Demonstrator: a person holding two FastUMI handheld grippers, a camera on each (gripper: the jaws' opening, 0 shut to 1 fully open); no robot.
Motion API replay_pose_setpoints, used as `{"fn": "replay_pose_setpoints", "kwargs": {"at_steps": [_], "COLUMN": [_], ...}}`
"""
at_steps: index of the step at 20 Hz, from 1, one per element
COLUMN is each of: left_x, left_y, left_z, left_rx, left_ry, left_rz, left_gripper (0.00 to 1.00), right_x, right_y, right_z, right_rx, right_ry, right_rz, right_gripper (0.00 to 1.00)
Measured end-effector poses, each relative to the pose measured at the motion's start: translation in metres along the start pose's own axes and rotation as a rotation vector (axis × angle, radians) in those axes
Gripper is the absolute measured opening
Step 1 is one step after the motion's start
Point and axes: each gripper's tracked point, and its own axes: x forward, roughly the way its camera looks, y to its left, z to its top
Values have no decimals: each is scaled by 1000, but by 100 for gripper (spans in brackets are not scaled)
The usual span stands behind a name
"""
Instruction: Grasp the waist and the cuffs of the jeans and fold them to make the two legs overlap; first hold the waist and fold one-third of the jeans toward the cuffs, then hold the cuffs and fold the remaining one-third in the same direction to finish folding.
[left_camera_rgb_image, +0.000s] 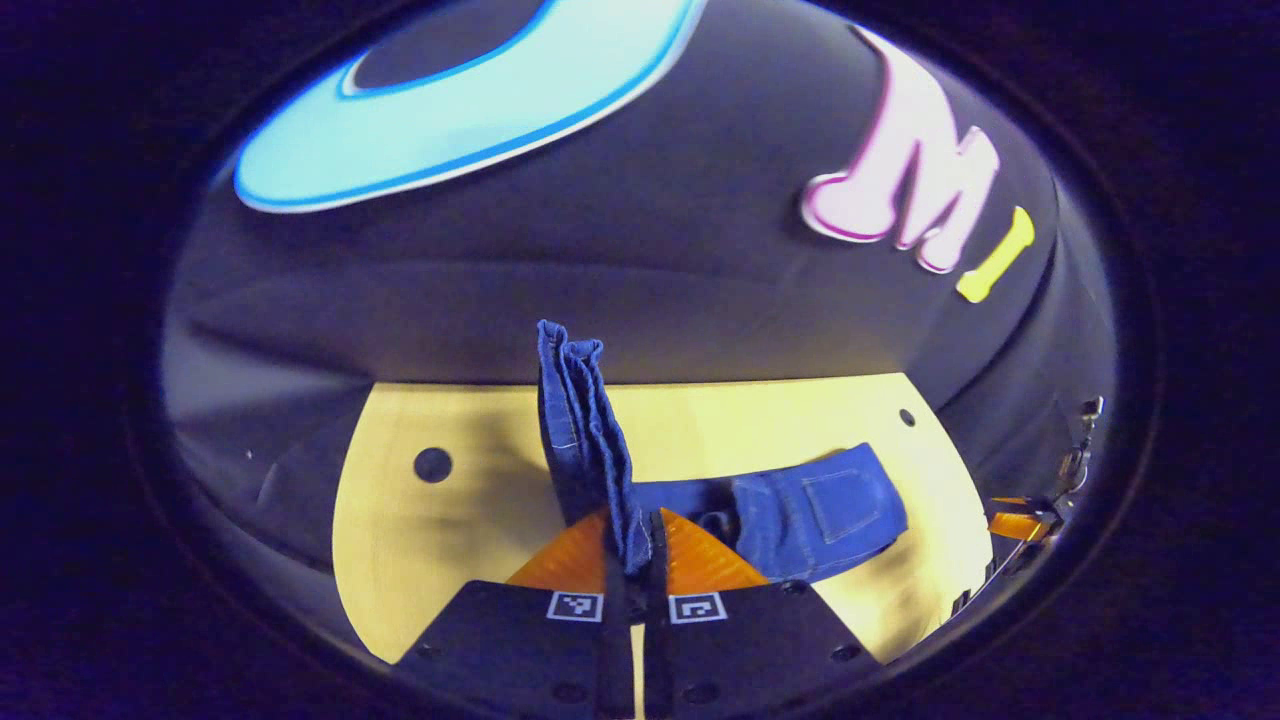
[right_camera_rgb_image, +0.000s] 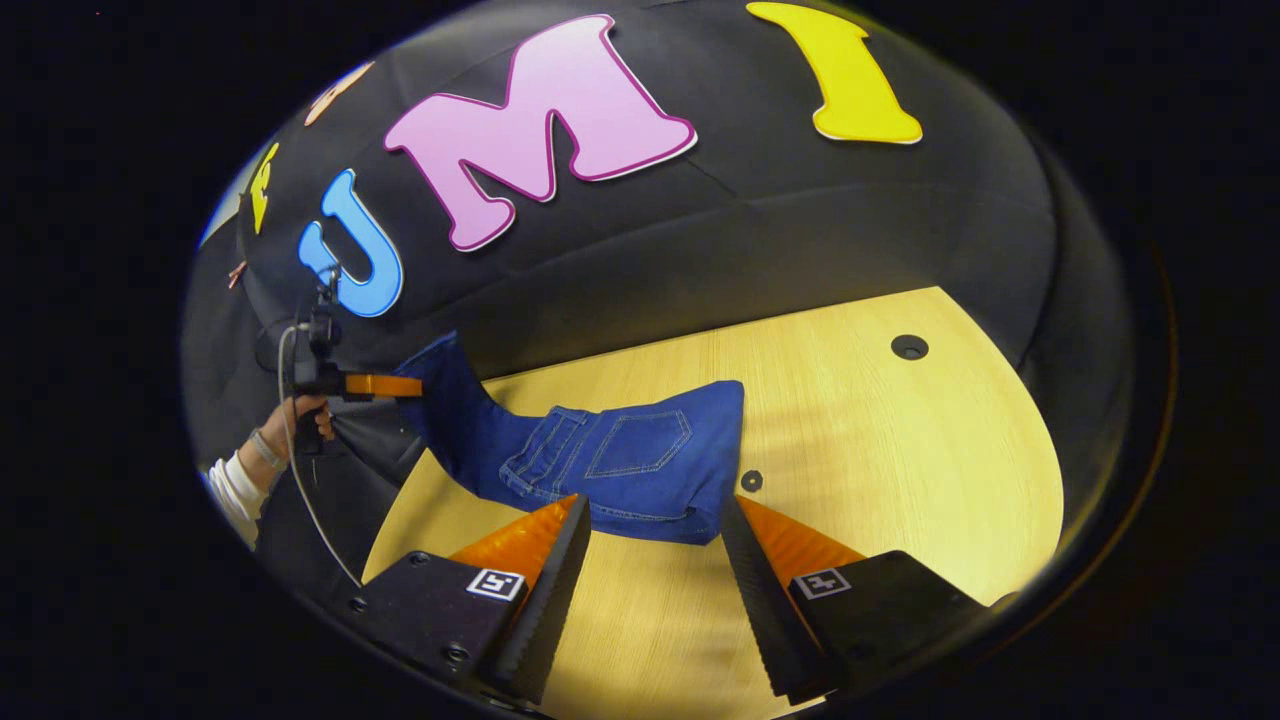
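Observation:
Blue jeans (right_camera_rgb_image: 620, 460) lie on the light wooden table (right_camera_rgb_image: 900, 450), back pocket up, with the waist end nearest my right gripper. My right gripper (right_camera_rgb_image: 650, 575) is open just in front of the waist edge, its fingers on either side without touching. The leg end rises off the table's left side to my left gripper (right_camera_rgb_image: 375, 385), held by a hand (right_camera_rgb_image: 300, 415). In the left gripper view, my left gripper (left_camera_rgb_image: 632, 548) is shut on the cuffs (left_camera_rgb_image: 580, 420), which stick up past the fingers. The rest of the jeans (left_camera_rgb_image: 820, 510) trails to the right on the table (left_camera_rgb_image: 450, 540).
The tabletop has round holes (right_camera_rgb_image: 909, 347) at the far right and a small one (right_camera_rgb_image: 751, 480) beside the waist. Black cloth wall (right_camera_rgb_image: 800, 230) runs close behind the table. The right gripper (left_camera_rgb_image: 1030, 522) shows small at the far right of the left gripper view.

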Motion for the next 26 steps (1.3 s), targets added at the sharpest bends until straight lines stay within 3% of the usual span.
{"fn": "replay_pose_setpoints", "kwargs": {"at_steps": [3, 5, 7, 11, 13, 15, 18, 19, 21, 26], "left_x": [11, 60, 107, 159, 167, 171, 150, 132, 87, -49], "left_y": [-87, -147, -178, -180, -187, -198, -212, -216, -227, -248], "left_z": [18, -20, -72, -137, -143, -145, -124, -117, -95, -63], "left_rx": [65, 78, 112, 154, 137, 141, 195, 216, 244, 229], "left_ry": [-52, 10, 106, 241, 216, 190, 56, 1, -111, -353], "left_rz": [-106, -169, -179, -101, -88, -70, -16, 0, 13, 59], "left_gripper": [10, 9, 10, 11, 22, 53, 95, 100, 96, 98], "right_x": [-11, -18, -25, -34, -35, -36, -39, -43, -53, -124], "right_y": [4, 0, -5, -27, -38, -45, -40, -42, -40, 0], "right_z": [8, 16, 26, 33, 32, 31, 40, 43, 51, 89], "right_rx": [-9, -12, -5, -62, -109, -173, -260, -294, -331, -389], "right_ry": [-25, -40, -58, -54, -39, -38, -96, -116, -161, -393], "right_rz": [2, -5, -10, -23, -26, -30, -3, -11, -36, -105], "right_gripper": [82, 82, 82, 82, 81, 81, 82, 82, 83, 88]}}
